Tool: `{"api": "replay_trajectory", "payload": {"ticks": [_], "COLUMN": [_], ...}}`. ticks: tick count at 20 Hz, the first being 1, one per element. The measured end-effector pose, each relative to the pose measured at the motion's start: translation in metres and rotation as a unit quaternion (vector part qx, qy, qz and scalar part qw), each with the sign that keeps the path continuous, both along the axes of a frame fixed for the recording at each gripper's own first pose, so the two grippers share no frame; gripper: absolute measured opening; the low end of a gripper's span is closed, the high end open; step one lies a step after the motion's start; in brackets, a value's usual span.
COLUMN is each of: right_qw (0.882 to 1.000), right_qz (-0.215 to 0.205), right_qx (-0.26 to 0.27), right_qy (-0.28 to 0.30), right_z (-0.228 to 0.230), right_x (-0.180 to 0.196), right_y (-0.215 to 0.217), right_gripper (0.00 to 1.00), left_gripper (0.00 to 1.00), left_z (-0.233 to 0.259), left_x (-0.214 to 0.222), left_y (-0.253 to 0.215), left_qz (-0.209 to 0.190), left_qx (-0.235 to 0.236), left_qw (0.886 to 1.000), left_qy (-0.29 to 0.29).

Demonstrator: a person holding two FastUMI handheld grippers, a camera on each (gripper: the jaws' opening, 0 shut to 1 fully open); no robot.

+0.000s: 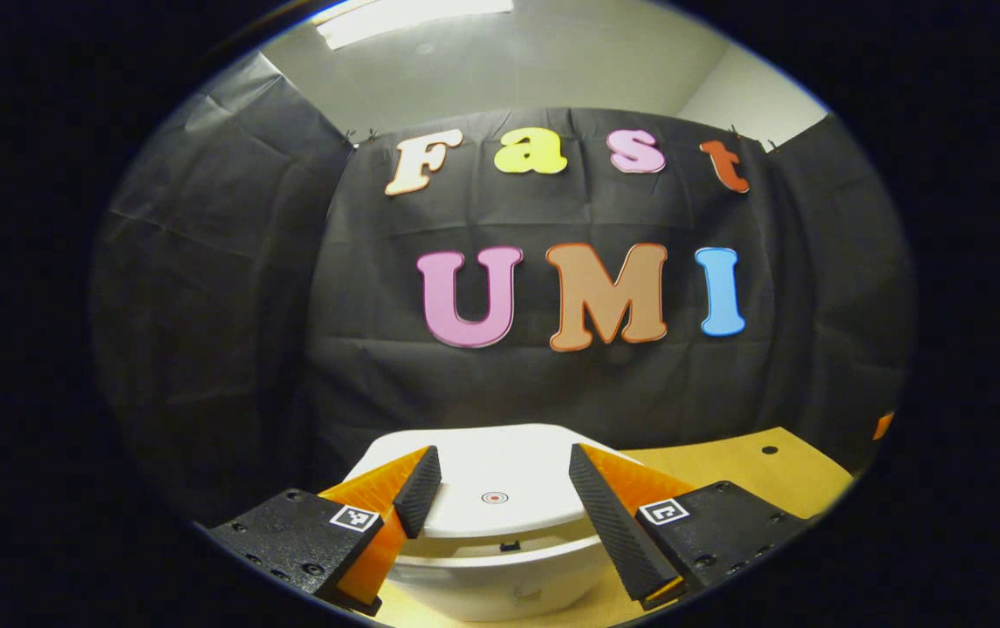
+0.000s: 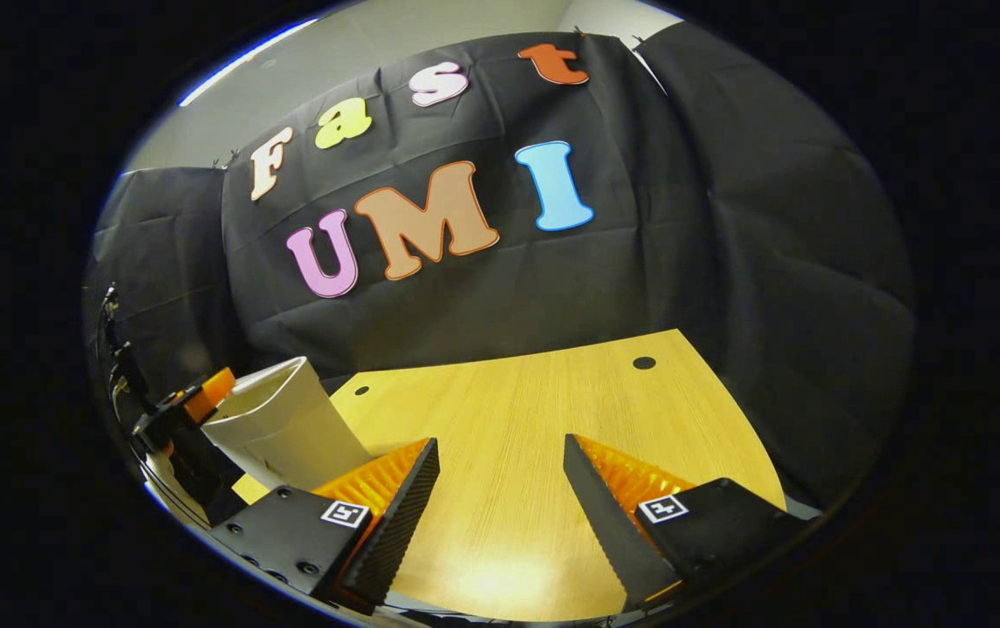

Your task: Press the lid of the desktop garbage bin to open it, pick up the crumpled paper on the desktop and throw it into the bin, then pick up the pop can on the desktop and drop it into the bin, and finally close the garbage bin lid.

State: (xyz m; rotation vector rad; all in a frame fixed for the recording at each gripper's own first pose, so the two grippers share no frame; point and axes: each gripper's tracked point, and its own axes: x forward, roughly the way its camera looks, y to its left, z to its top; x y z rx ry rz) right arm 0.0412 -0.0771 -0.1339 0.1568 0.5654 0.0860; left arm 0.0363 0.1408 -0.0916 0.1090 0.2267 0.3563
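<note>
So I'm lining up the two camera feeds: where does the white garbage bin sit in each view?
Left gripper view: the garbage bin sits bottom centre, lid down, between the left gripper's open fingers.
Right gripper view: the bin stands at lower left, beside the other gripper.
Shared landmark: the wooden desktop with its dark round holes.

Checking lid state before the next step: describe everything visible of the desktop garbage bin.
The desktop garbage bin is white and looks like smooth plastic. Its lid is down, with a small red-ringed dot in the middle and a small dark latch below the front edge. It stands upright on the wooden desktop near the left edge. The left gripper is open around it; contact unclear.
</note>
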Motion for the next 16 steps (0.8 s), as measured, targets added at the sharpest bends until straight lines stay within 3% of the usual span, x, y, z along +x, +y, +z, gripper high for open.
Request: {"api": "replay_trajectory", "payload": {"ticks": [3, 4, 5, 13, 16], "right_qw": [1.000, 1.000, 1.000, 0.999, 0.999], "right_qz": [0.003, 0.004, 0.004, -0.012, -0.017], "right_qx": [-0.001, -0.002, -0.002, 0.017, 0.020], "right_qy": [0.009, 0.012, 0.013, 0.026, 0.030], "right_z": [-0.003, -0.003, -0.005, -0.017, -0.023], "right_x": [0.000, -0.002, -0.003, -0.023, -0.030], "right_y": [0.010, 0.010, 0.008, 0.005, 0.003], "right_gripper": [0.95, 0.95, 0.95, 0.95, 0.96], "left_gripper": [0.92, 0.96, 0.91, 0.92, 0.93], "left_z": [-0.001, -0.003, 0.000, -0.004, -0.011], "left_x": [-0.003, -0.003, -0.003, -0.003, -0.005], "left_y": [-0.004, -0.003, -0.003, -0.001, 0.000], "left_qz": [-0.006, -0.004, -0.004, 0.021, 0.026], "left_qx": [0.008, 0.015, 0.023, 0.059, 0.033], "left_qw": [1.000, 1.000, 1.000, 0.998, 0.999], "left_qy": [-0.005, 0.000, -0.007, -0.019, -0.016]}}
